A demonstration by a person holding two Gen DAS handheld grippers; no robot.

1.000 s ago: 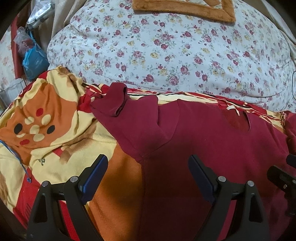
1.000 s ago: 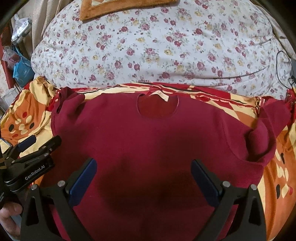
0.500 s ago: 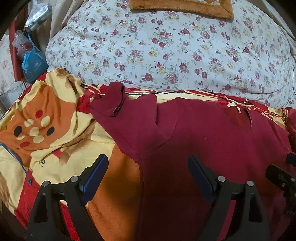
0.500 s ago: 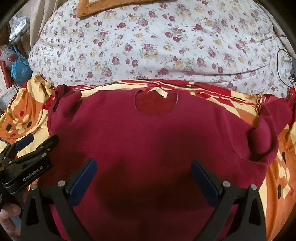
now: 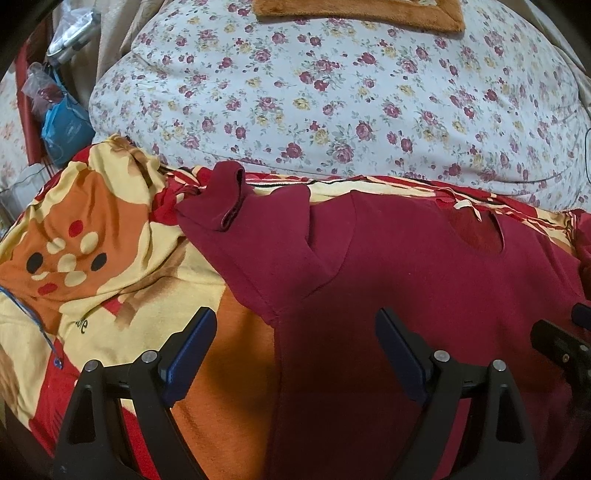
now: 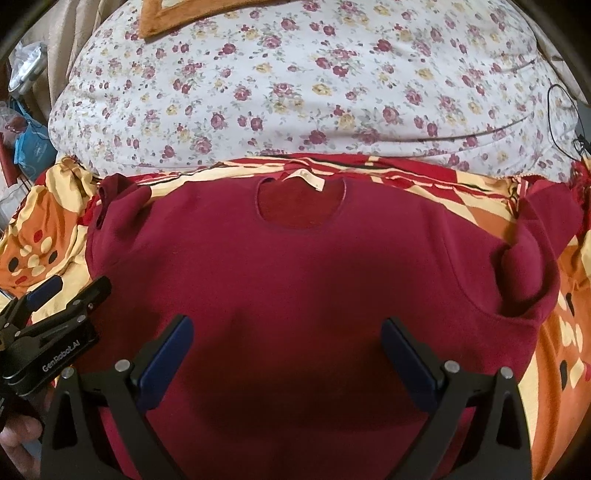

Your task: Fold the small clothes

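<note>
A dark red short-sleeved shirt (image 6: pixel 295 280) lies spread flat, neck hole away from me, on an orange and yellow patterned blanket (image 5: pixel 92 266). In the left wrist view the shirt (image 5: pixel 424 280) fills the right half, its left sleeve (image 5: pixel 229 199) bunched up. My left gripper (image 5: pixel 295 343) is open and empty above the shirt's left side seam. My right gripper (image 6: pixel 286 347) is open and empty above the middle of the shirt. The right sleeve (image 6: pixel 532 251) is crumpled. The left gripper also shows at the left edge of the right wrist view (image 6: pixel 70 291).
A large floral quilt (image 5: pixel 332 92) bulges behind the shirt, with an orange plush mat (image 5: pixel 362 11) on top. Bags and clutter (image 5: pixel 62 122) sit at the far left. A black cable (image 6: pixel 561 110) lies at the far right.
Both grippers have drawn slightly back and stay open. The shirt has not moved.
</note>
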